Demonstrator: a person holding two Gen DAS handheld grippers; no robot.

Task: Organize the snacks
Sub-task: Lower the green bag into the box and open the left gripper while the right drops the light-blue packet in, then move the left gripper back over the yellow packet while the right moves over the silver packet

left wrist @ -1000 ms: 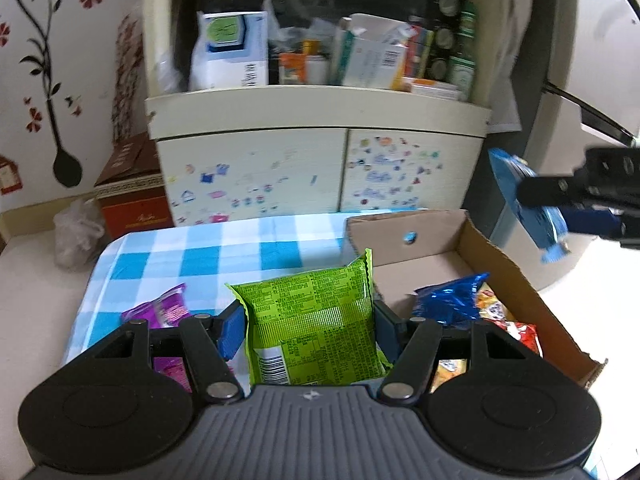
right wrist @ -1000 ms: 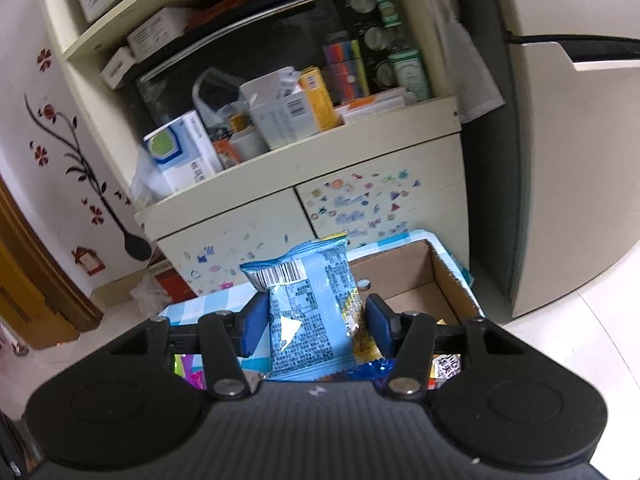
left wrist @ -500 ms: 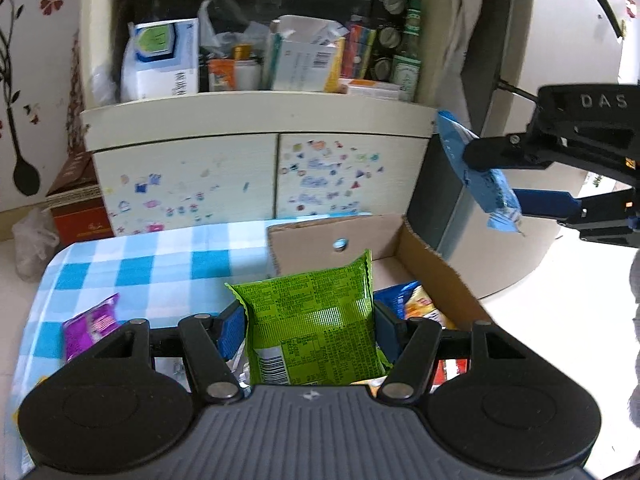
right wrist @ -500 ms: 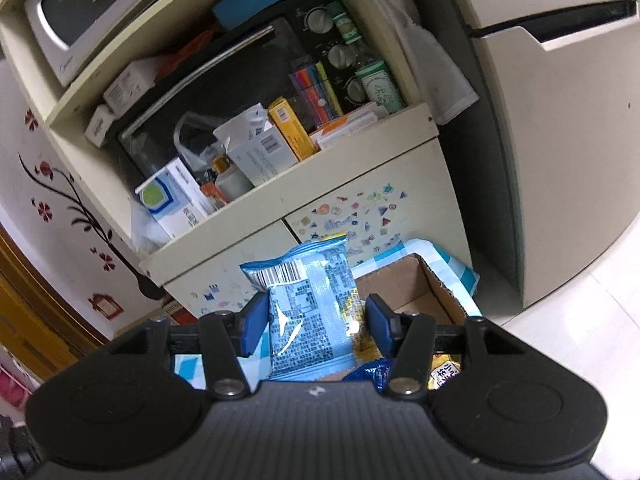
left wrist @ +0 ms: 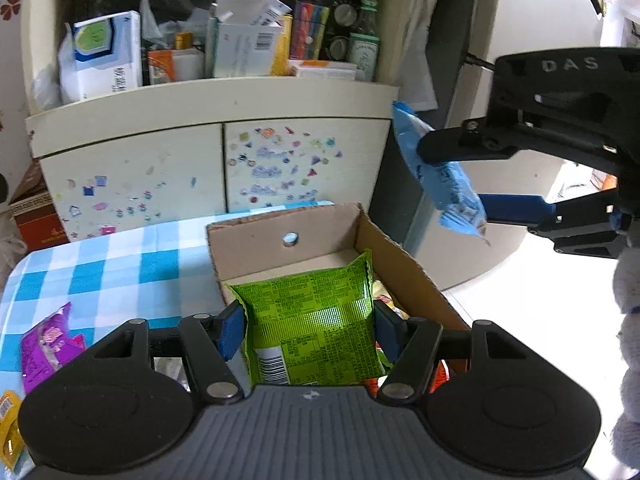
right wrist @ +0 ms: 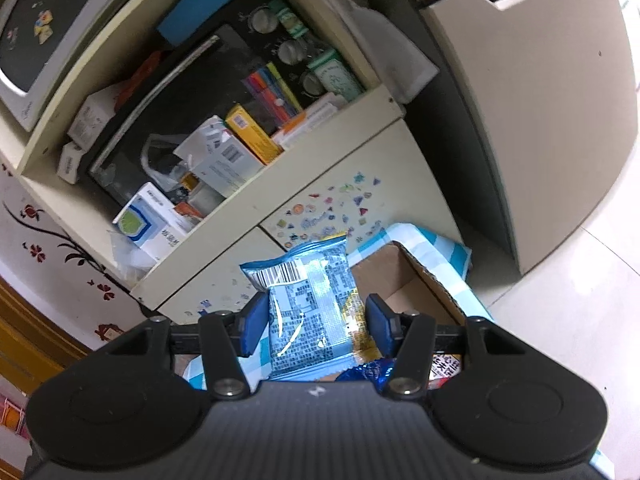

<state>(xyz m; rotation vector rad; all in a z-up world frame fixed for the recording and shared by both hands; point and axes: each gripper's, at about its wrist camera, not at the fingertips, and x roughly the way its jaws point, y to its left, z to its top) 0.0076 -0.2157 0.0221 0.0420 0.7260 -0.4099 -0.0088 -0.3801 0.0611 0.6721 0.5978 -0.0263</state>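
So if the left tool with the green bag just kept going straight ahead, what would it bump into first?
Probably the cardboard box: the left tool points at its back wall, with the green bag leading. Depth is hard to judge.

I faced a cream cabinet (left wrist: 208,152) — its doors dotted with stickers, its open shelf crammed with boxes (left wrist: 248,40). A pale fridge (right wrist: 520,120) stood beside it, over a light tiled floor (right wrist: 592,288) — flower decals (right wrist: 60,240) marked the white wall.

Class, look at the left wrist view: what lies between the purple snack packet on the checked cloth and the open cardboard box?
Only bare blue-and-white checked tablecloth shows between the purple snack packet and the open cardboard box; the near part is hidden behind the left gripper.
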